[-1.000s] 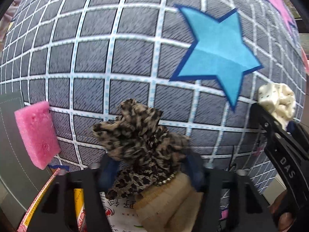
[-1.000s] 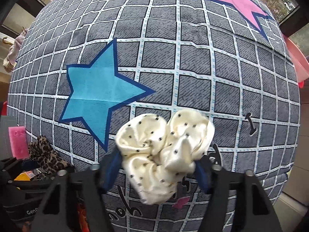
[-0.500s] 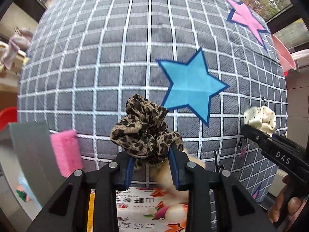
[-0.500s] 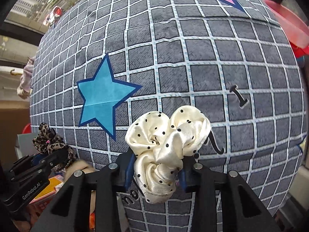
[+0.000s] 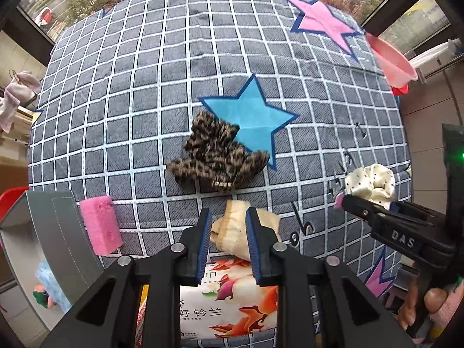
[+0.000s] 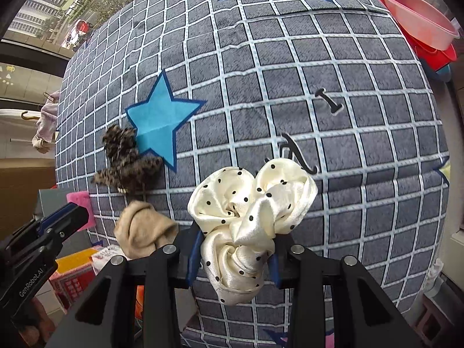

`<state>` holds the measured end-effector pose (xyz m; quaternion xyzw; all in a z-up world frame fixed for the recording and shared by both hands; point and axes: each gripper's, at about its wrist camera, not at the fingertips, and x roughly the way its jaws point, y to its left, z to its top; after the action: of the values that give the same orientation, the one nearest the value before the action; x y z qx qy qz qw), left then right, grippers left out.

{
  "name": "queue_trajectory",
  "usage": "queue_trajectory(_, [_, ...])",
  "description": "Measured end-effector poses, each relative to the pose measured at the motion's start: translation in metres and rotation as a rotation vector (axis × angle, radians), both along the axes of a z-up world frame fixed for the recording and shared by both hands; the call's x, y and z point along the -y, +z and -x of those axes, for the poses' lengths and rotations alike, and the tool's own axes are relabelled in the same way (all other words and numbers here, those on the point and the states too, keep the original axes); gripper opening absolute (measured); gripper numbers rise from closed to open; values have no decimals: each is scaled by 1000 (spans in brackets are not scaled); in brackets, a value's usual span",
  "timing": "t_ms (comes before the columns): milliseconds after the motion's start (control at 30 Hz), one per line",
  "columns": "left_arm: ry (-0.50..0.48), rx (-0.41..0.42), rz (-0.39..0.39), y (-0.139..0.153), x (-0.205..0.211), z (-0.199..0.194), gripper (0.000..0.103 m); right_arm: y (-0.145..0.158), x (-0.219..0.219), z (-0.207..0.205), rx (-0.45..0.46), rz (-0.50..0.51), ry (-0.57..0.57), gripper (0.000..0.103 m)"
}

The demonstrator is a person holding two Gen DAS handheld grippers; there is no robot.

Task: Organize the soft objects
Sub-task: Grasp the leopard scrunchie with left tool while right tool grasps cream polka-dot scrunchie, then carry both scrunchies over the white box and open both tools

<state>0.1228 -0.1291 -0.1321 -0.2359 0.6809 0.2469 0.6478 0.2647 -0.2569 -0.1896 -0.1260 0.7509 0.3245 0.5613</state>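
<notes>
Left tool [image 5: 227, 233] is closed and empty above the leopard scrunchie [image 5: 216, 161] lying on the checked bedspread [image 5: 174, 87]; right tool [image 6: 236, 256] grips a cream dotted scrunchie [image 6: 252, 217].

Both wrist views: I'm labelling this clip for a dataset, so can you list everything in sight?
bedspread: one, grey with white grid, fills both views
blue star: one, printed mid-bedspread
pink star: one, printed at the far edge
leopard scrunchie: one, brown, blurred, overlapping the blue star's edge, in no gripper
cream scrunchie: one, black dots, in the right gripper
beige sock: one, near edge of the bedspread
pink sponge: one, beside the grey box
grey box: one, open, lower left
flowered packet: one, white and orange, under the left gripper
pink basin: one, far right
left gripper: black, shut, empty
right gripper: black, shut on the cream scrunchie
</notes>
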Motion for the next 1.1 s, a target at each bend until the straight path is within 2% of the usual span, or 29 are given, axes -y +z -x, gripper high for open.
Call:
queue_trajectory(33, [13,4,1,0,-4,1,27,0,2,1,-1,2,-1,39])
queue_trajectory(67, [27,5,2,-13,0,-1,27,0,3,4,1,5,-8,39])
queue_trajectory(133, [71,10,16,-21,-9,-3,39,3,11,5,-3,4,-19,39])
queue_trajectory(167, [92,10,20,-25,-14,-3,57,3,12,7,-5,2,-21,39])
queue_trajectory(200, [121,1,24,-30,-19,-3,70,4,13,8,-5,2,-20,39])
queue_trajectory(300, [181,-29,33,-45,-32,-8,72,6,20,12,-13,-1,-27,39])
queue_trajectory(467, [162,-88,27,-73,-35,-19,73,5,36,13,-32,8,-45,39])
queue_trajectory(633, [213,-100,78,-103,-39,-23,73,2,51,11,-39,24,-61,39])
queue_trajectory(767, [192,-124,66,-116,-37,-26,87,-2,61,11,-47,36,-72,39])
queue_trajectory(867, [173,-175,23,-122,-37,-24,103,-4,64,12,-54,36,-75,39])
queue_trajectory(933, [216,-149,60,-124,-44,-17,103,-4,65,12,-55,35,-72,39])
queue_trajectory(1100, [223,-179,83,-127,-48,-21,103,-5,65,11,-59,33,-74,39])
